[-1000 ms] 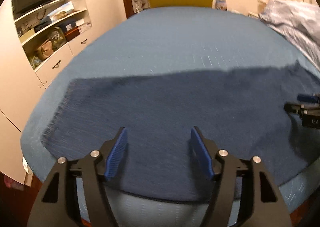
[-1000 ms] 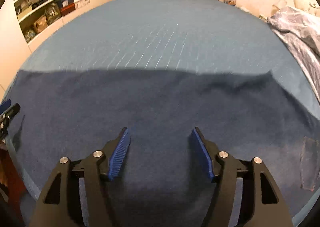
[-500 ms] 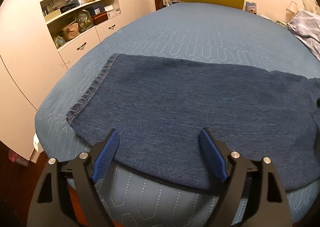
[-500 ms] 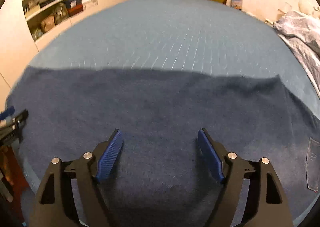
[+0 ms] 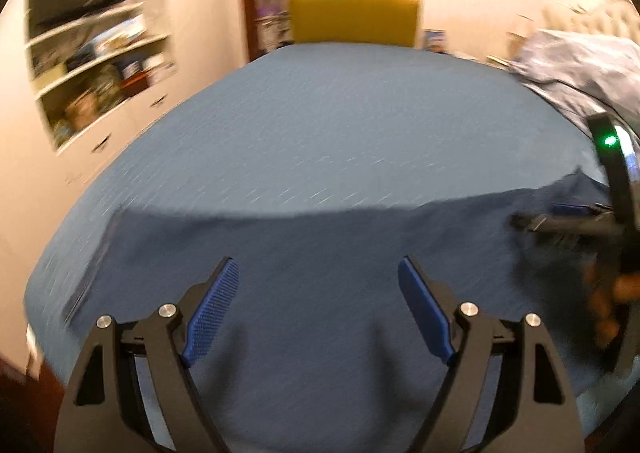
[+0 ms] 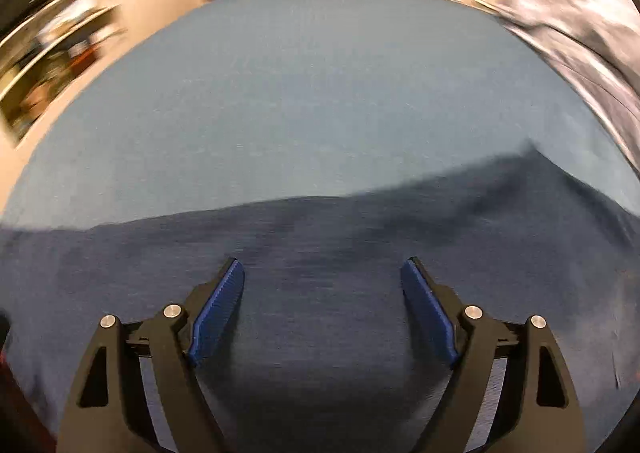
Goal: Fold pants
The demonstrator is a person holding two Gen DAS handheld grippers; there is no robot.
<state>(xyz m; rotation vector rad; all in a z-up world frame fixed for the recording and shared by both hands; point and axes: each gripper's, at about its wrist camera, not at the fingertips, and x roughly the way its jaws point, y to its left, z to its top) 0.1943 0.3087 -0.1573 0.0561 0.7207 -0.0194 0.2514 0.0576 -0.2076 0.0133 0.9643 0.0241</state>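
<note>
On blue quilted surface (image 5: 340, 125), jeans (image 5: 320, 253) spread flat, long and wide, near front edge. Left gripper (image 5: 316, 307) above leg end, jaws wide, nothing between. Right gripper (image 6: 322, 307) above other end, jaws just opened wider, also holding nothing. Both let go after smoothing; likely ready for next fold.

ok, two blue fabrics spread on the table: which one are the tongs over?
The darker one: the denim pants, lying across the near edge on the lighter quilted table cover. Both open tongs, left and right, hang above it, gripping nothing.
</note>
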